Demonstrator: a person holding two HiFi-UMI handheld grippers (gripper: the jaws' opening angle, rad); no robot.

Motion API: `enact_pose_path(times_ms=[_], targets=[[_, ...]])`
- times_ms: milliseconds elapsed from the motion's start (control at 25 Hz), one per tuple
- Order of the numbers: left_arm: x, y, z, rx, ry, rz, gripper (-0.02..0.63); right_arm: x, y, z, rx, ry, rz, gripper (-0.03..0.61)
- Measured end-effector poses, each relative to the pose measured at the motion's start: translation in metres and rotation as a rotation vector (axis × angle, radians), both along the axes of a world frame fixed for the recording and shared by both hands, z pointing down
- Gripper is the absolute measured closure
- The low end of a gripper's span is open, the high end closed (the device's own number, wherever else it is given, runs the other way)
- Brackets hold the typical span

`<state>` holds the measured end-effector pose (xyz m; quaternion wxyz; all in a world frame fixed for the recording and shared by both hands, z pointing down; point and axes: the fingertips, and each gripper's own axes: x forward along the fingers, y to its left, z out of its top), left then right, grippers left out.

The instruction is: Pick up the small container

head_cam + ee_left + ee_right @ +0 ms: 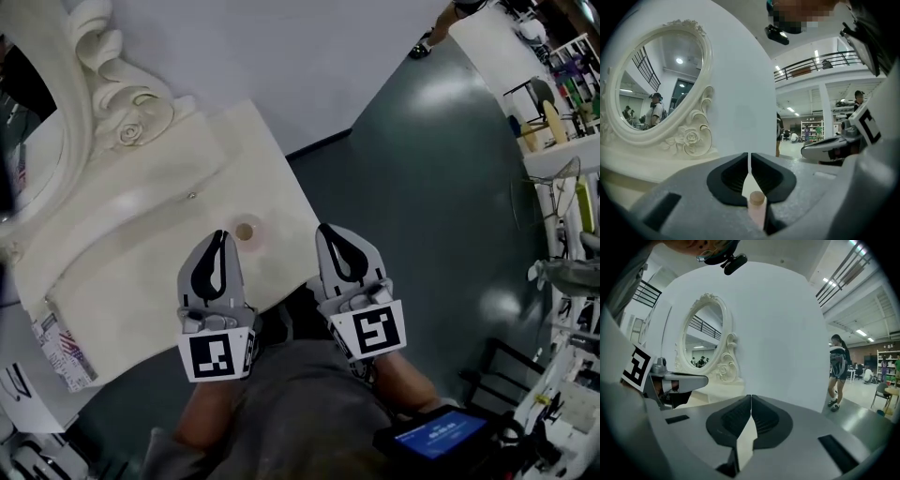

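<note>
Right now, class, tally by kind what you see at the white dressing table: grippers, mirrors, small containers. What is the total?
Grippers: 2, the left gripper and the right gripper
Mirrors: 1, the oval mirror
Containers: 1, the small container
Total: 4

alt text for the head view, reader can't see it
From above, the left gripper and right gripper, both shut, point side by side at a cream vanity table. A small pink container stands on it between their tips, untouched, nearer the left. An ornate white mirror stands behind.
</note>
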<state>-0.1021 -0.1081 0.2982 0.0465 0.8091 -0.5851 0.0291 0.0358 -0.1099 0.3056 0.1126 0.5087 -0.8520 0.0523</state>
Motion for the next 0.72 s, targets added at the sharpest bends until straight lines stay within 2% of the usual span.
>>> enact_pose_path(times_ms=[40, 120, 240, 400, 720], targets=[[0.003, -0.001, 0.005, -0.009, 0.002, 0.008, 0.587, 0.001, -0.002, 0.003, -0.004, -0.002, -0.005, 0.565], [0.008, -0.003, 0.018, -0.034, 0.007, 0.024, 0.503, 0.003, -0.003, 0.011, -0.023, -0.011, -0.015, 0.565], [0.015, -0.005, 0.038, -0.065, 0.013, 0.038, 0.452, 0.006, -0.005, 0.024, -0.053, -0.020, -0.029, 0.565], [0.024, -0.005, 0.066, -0.121, 0.018, 0.055, 0.342, 0.013, -0.009, 0.043, -0.098, -0.017, -0.036, 0.565], [0.030, -0.009, 0.103, -0.183, 0.016, 0.032, 0.324, 0.027, -0.014, 0.072, -0.163, -0.009, -0.044, 0.565]])
